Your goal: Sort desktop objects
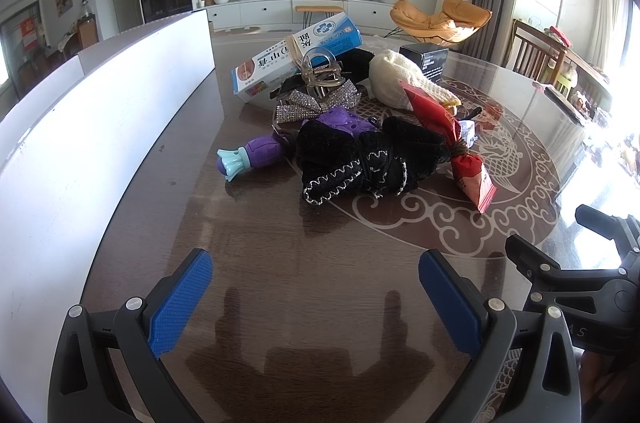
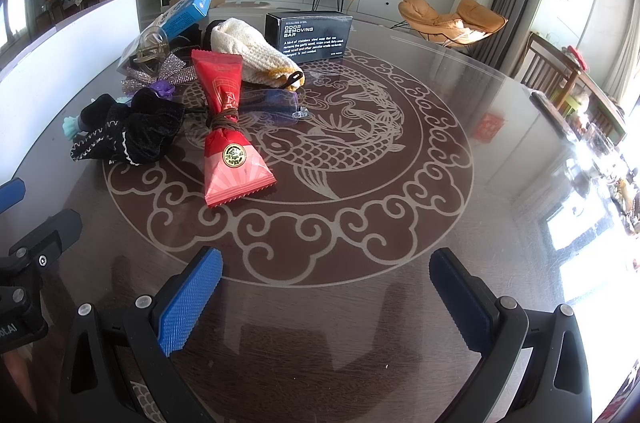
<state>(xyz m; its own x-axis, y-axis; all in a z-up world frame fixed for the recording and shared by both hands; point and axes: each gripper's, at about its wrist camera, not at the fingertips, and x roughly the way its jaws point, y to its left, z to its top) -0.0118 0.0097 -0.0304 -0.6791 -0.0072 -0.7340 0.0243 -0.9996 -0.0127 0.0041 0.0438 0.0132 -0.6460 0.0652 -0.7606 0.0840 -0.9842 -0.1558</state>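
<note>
Left wrist view showed the left gripper (image 1: 315,297) spread wide and empty above the dark glossy table (image 1: 256,247). Left to right ahead lay a purple plastic toy with a teal tip (image 1: 250,157), a black velvet bow with white stitching (image 1: 360,163) and a red foil snack packet tied with brown cord (image 1: 452,147). Right wrist view showed the right gripper (image 2: 326,297) equally agape, holding nothing, with a black printed box (image 2: 309,33) far behind the pile.

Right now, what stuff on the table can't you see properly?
- Purple toy: left wrist view, its far half sits behind the black bow.
- Black box: left wrist view, partly behind the cream cloth.
- Box small print: right wrist view, too small to read.
</note>
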